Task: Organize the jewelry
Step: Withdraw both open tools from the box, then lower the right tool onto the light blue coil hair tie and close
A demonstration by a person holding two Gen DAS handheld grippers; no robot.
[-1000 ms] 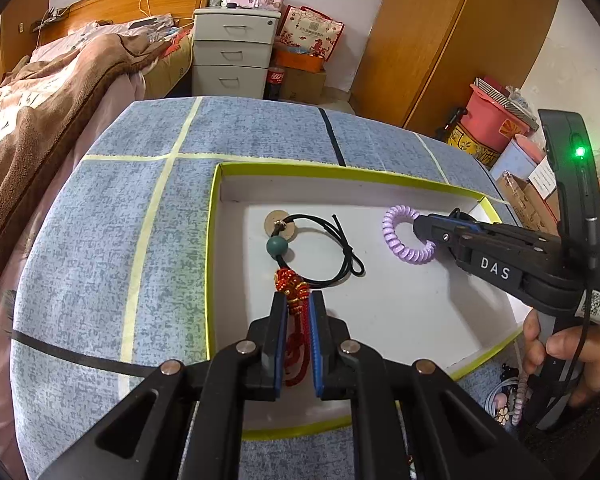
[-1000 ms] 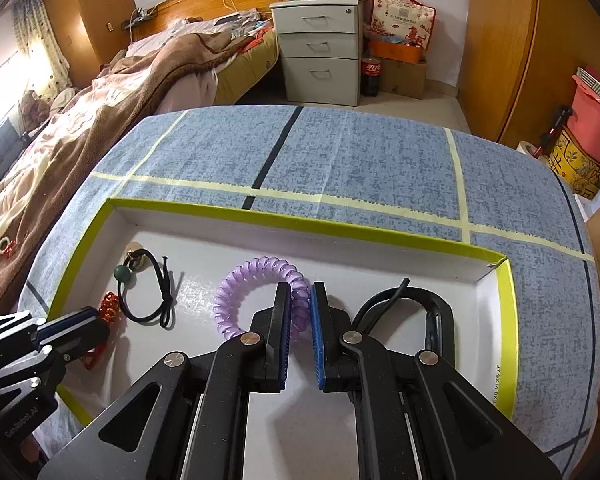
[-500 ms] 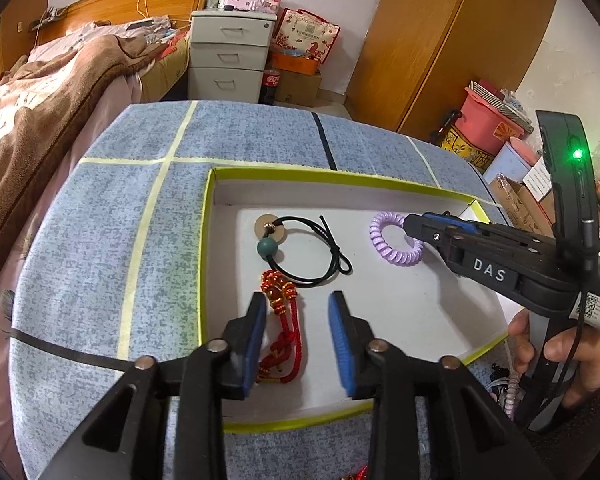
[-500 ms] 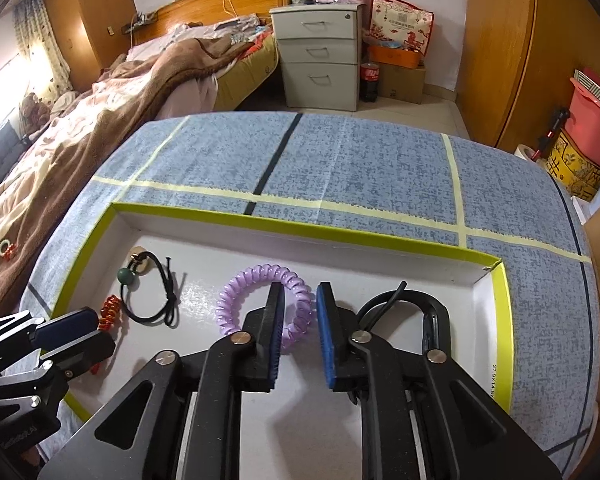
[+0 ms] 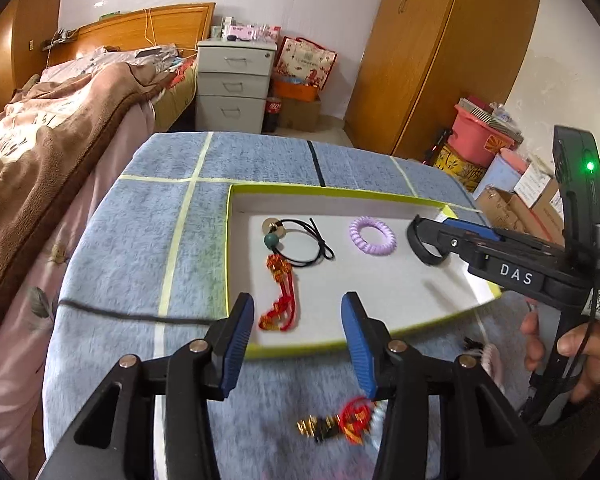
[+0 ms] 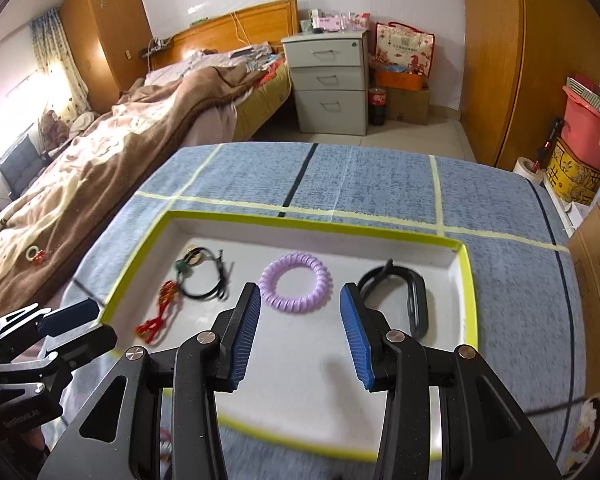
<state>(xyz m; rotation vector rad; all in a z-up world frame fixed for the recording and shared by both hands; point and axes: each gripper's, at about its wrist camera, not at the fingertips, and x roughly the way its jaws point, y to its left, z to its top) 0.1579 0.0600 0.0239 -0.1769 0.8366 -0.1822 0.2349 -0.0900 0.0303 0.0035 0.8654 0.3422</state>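
Your left gripper [image 5: 298,330] and right gripper [image 6: 300,328] both stand spread wide with nothing between the pads, hanging over the near part of the white tray [image 6: 469,280] on the blue table [image 6: 372,176]. Inside it lie the black carabiner [image 6: 414,298] at right, the purple coil band [image 6: 296,282] mid-tray, and the red tassel charm [image 5: 280,300] at left

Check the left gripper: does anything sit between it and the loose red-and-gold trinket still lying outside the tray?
Nothing visible does. The left gripper is open, and the red-and-gold trinket lies on bare blue cloth just below its right finger, outside the tray.
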